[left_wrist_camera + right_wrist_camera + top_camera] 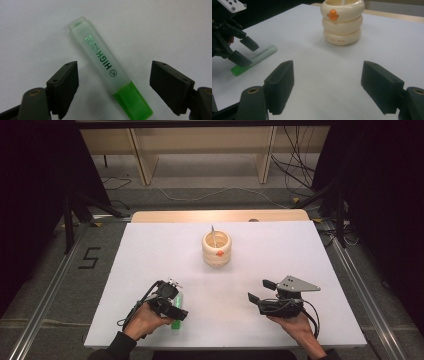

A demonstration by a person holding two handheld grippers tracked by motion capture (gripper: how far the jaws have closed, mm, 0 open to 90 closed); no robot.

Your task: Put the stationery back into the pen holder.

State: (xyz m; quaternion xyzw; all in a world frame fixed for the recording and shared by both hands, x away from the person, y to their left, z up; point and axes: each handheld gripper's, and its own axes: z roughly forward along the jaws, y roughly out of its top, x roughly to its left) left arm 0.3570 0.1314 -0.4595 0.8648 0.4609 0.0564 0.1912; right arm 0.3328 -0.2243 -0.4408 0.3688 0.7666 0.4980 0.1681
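A green highlighter (107, 67) with a frosted clear cap lies flat on the white table, near its front left (177, 321). My left gripper (114, 65) points down over it, open, one jaw on each side of the pen and neither pad touching it; the same gripper (175, 309) sits in the person's left hand. From the right gripper view the left gripper (247, 52) straddles the highlighter (262, 56). My right gripper (259, 291) rests low at the front right, open with nothing between its jaws (328, 65).
A cream ringed cup (216, 249) with an orange mark and a thin stick inside stands mid-table, also ahead of the right gripper (342, 22). The white table top (150, 250) ends at a wooden strip at the back. Cables and shelf legs lie on the floor beyond.
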